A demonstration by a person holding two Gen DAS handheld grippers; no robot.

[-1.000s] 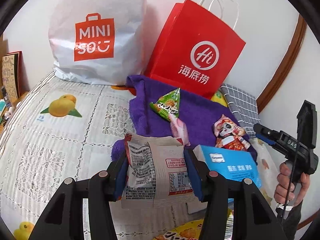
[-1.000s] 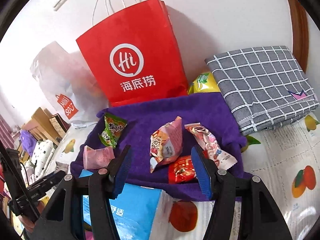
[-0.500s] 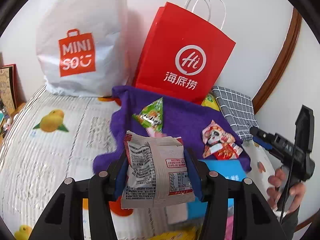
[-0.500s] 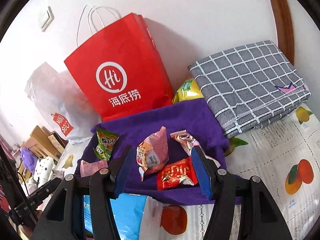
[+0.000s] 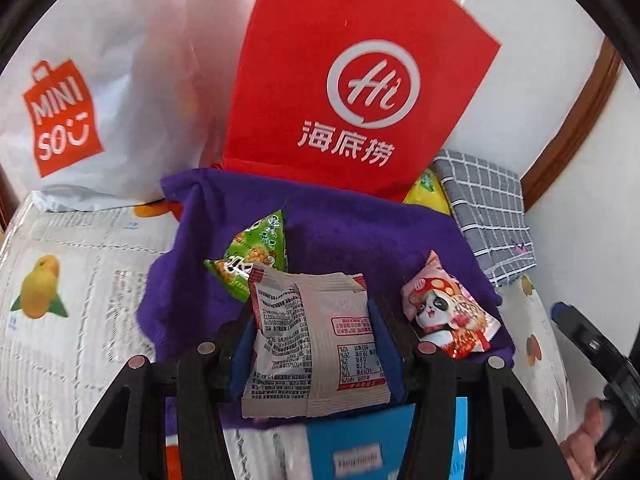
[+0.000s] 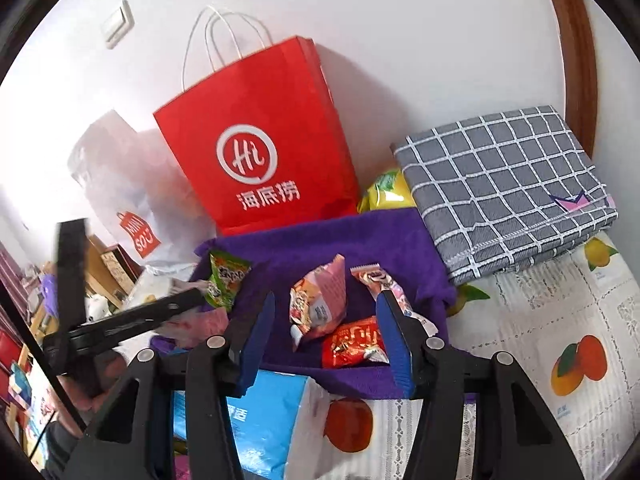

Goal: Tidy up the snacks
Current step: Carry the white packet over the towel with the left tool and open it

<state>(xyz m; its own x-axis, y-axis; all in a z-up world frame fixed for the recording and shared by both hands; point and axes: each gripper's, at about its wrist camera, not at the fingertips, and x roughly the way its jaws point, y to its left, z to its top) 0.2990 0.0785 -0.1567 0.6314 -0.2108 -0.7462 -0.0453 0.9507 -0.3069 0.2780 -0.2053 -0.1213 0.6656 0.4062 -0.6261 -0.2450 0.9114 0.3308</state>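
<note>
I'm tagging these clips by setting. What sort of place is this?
Probably a home, likely a bed against a wall: a fruit-print sheet, a folded grey checked cloth, and shopping bags leaning on the wall.

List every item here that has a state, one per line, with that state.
left gripper: shut on grey snack packet, held above purple towel
right gripper: closing, nothing between pads
red paper bag: upright against wall
white Miniso bag: standing, leaning on wall
green snack packet: lying on towel
grey checked cloth: folded
</note>
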